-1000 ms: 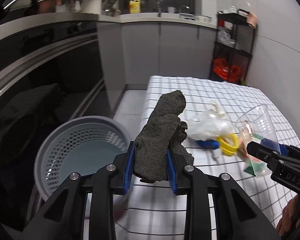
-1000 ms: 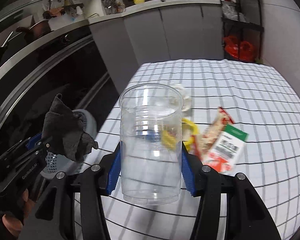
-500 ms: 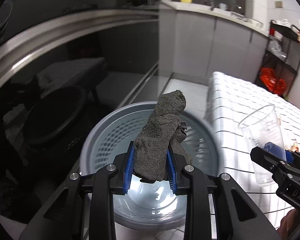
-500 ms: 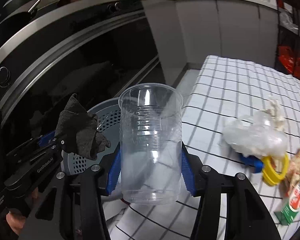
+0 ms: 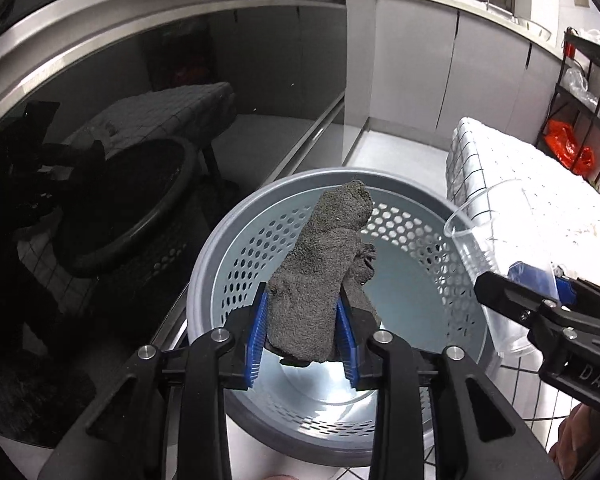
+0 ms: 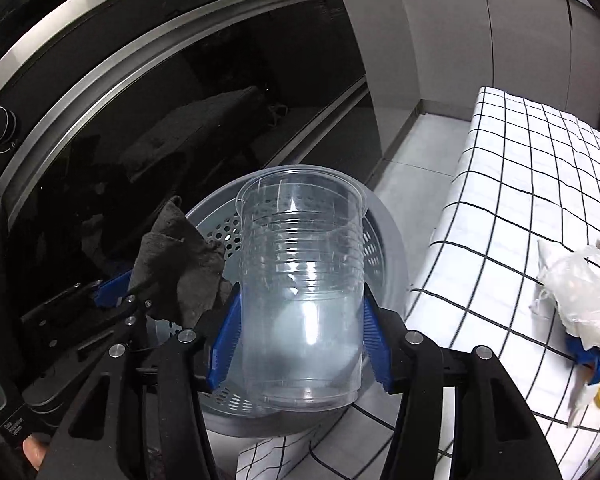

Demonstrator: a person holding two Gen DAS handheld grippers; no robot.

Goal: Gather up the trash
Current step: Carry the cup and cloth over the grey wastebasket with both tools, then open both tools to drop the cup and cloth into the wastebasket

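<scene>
rag point(image 5: 320, 276) dk grey | basket point(image 5: 220, 248) grey, hex-perforated | cup point(image 6: 300, 280) clear | tablecloth point(image 6: 520, 200) white w/ blk grid

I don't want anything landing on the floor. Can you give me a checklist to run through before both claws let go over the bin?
1. Left claw shut on the grey rag: ok.
2. Rag above the grey basket opening, not its rim: ok.
3. Right claw shut on the clear plastic cup: ok.
4. Cup over the basket: ok in the right wrist view; in the left wrist view it sits near the rim on the table side, so cannot tell for certain.
5. Basket has room: ok, its floor looks bare.
6. Drop height: cannot tell.
</scene>
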